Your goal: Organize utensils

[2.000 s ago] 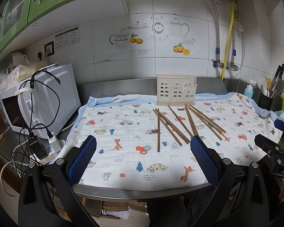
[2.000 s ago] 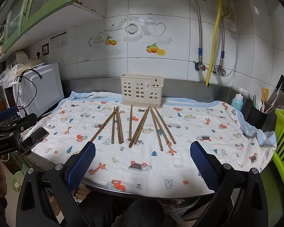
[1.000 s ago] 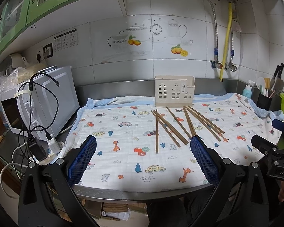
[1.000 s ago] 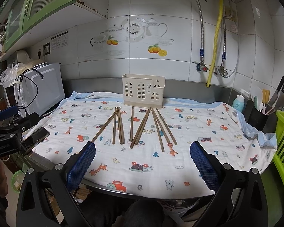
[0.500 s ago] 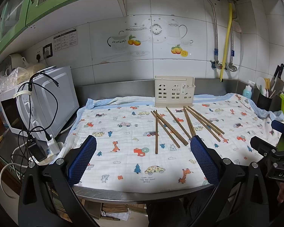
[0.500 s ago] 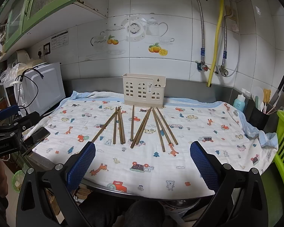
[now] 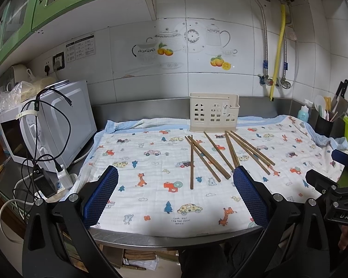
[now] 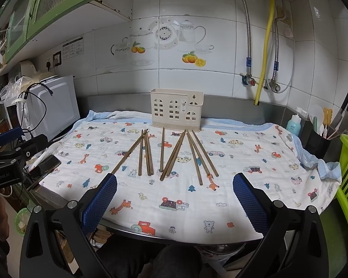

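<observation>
Chopsticks (image 8: 174, 154) lie loose and fanned mid-cloth, a few crossing, tips near the back edge just in front of the cream holder (image 8: 176, 109), which stands upright and apart. Prob. light, stiff, thin wood, likely to roll or pivot (cloth (image 8: 243, 162) should damp that). Best pinched mid-shaft, one at a time. Left gripper (image 7: 175, 191) and right gripper (image 8: 174, 193) both spread wide w/ nothing between, over the front edge.

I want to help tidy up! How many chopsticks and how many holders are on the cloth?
Chopsticks: 10
Holder: 1
Total: 11
</observation>
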Demonstrator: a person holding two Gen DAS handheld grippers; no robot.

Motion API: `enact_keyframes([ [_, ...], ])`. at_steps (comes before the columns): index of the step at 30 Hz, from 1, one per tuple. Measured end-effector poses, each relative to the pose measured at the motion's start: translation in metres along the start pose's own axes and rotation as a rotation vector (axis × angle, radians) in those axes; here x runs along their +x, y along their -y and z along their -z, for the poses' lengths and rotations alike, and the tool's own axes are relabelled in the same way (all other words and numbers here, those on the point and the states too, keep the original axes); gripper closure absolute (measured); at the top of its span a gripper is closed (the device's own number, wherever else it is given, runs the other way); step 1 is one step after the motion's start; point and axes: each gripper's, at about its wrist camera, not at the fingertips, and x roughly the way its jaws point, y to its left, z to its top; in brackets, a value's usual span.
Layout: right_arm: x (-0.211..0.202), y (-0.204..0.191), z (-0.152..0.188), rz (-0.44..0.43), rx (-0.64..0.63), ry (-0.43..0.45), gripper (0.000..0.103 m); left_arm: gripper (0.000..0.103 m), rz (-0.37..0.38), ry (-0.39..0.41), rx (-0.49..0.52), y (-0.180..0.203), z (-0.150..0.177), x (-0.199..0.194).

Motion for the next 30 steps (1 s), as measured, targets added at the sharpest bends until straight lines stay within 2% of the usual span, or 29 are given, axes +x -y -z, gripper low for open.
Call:
enact_keyframes([
  [18, 0.010, 0.002, -0.001, 0.000, 0.003, -0.010, 0.006, 0.005, 0.018, -0.024, -0.004, 0.003, -0.003, 0.015],
  [30, 0.049, 0.033, 0.000, 0.033, 0.033, -0.066, 0.006, 0.005, 0.036, -0.096, -0.029, 0.003, -0.003, 0.061],
])
